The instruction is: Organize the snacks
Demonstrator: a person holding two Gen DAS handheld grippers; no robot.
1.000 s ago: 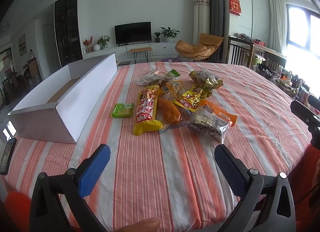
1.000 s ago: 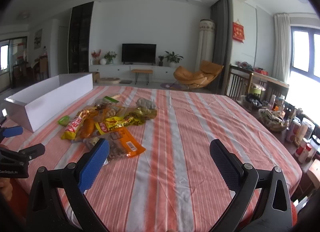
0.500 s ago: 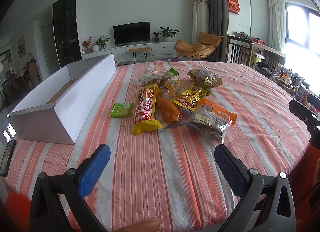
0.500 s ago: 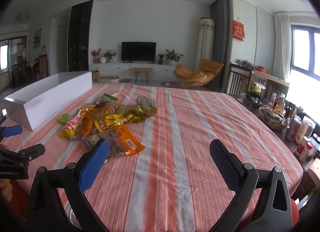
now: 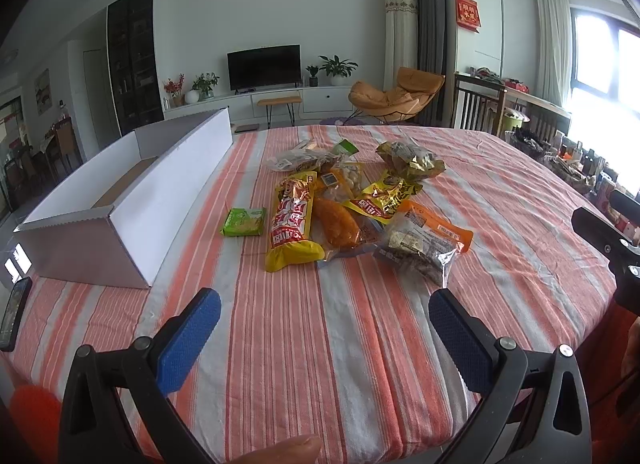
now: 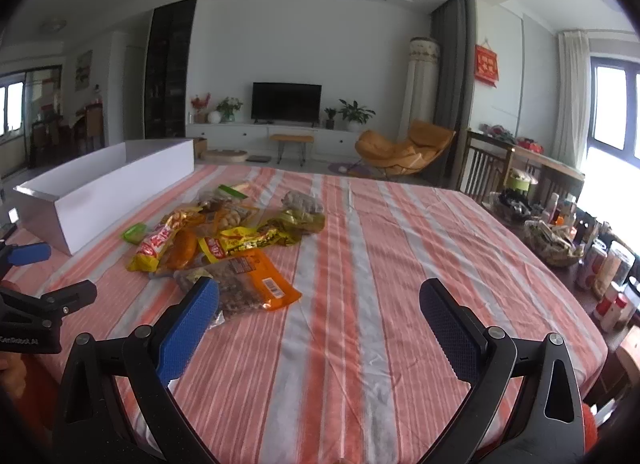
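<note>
A pile of snack packets lies mid-table: a long yellow-red bag (image 5: 291, 224), an orange packet (image 5: 336, 222), a yellow packet (image 5: 382, 194), an orange-clear nut bag (image 5: 424, 244), a gold bag (image 5: 410, 160) and a small green packet (image 5: 243, 221) apart to the left. The pile also shows in the right wrist view, with the nut bag (image 6: 248, 284) nearest. A long white open box (image 5: 120, 192) lies left of the pile. My left gripper (image 5: 320, 314) is open and empty, short of the pile. My right gripper (image 6: 318, 304) is open and empty, right of the nut bag.
The table has an orange-and-white striped cloth (image 5: 300, 344). A dark phone (image 5: 12, 312) lies at the left edge. Baskets, cans and bottles (image 6: 592, 252) crowd a side table beyond the right edge. The other gripper shows at the left in the right wrist view (image 6: 36, 304).
Both grippers have edged slightly forward toward the snack pile. Both stay open and nothing on the table has moved.
</note>
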